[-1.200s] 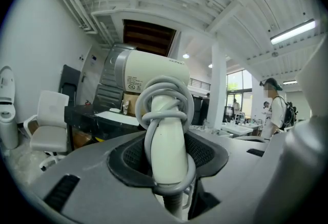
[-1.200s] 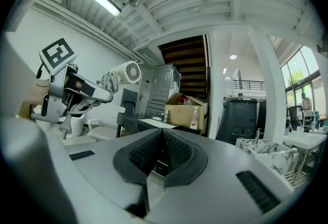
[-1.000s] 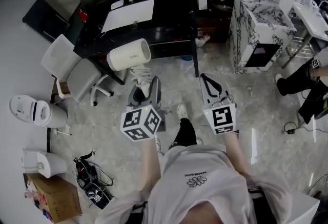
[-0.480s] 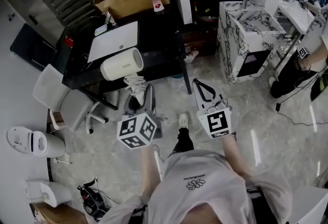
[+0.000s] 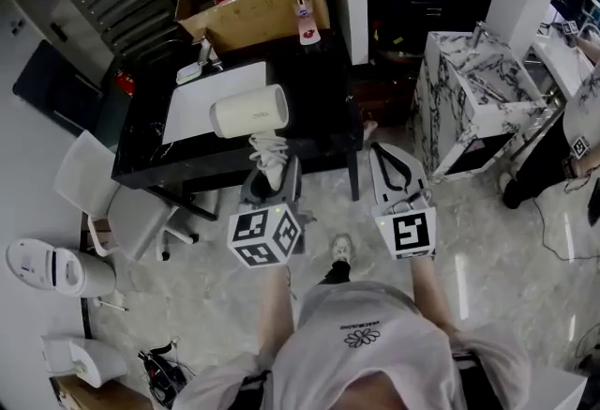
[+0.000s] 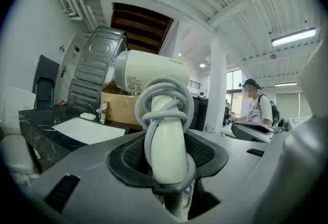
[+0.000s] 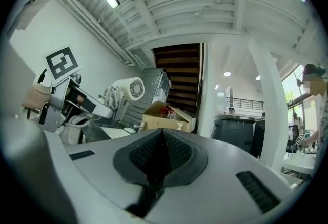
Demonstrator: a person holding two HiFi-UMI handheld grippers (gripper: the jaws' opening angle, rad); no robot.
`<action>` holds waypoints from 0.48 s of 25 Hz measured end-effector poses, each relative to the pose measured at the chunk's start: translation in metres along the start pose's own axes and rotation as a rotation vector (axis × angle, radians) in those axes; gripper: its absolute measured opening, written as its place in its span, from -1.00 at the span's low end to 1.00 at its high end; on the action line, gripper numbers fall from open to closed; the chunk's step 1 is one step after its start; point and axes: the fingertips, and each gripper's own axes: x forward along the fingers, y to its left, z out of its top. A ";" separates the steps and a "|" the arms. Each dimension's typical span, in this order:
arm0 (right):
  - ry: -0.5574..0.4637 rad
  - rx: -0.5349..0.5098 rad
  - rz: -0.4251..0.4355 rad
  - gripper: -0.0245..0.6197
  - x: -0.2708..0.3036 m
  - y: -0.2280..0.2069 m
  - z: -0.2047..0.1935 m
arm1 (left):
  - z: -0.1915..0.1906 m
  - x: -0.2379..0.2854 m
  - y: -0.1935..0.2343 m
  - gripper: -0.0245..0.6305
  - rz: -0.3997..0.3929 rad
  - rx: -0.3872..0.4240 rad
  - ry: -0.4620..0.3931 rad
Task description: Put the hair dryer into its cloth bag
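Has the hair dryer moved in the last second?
Yes. The hair dryer, held in the left gripper, has gone forward: from the black table's near edge to over the white sheet on it.

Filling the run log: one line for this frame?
left gripper: shut on hair dryer handle | right gripper: shut, empty | cord: wrapped round handle
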 end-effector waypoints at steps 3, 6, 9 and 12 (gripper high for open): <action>-0.034 0.027 -0.022 -0.89 0.047 -0.010 0.000 | 0.011 0.037 0.025 -0.35 -0.002 -0.001 0.005; 0.012 0.015 -0.005 -0.89 0.091 -0.015 -0.016 | 0.016 0.070 0.050 -0.35 0.007 -0.003 0.009; 0.068 0.008 -0.007 -0.89 0.132 -0.023 -0.032 | 0.022 0.102 0.072 -0.35 0.003 -0.022 0.026; 0.087 0.021 0.003 -0.89 0.161 -0.028 -0.042 | 0.024 0.125 0.089 -0.35 0.012 -0.020 0.045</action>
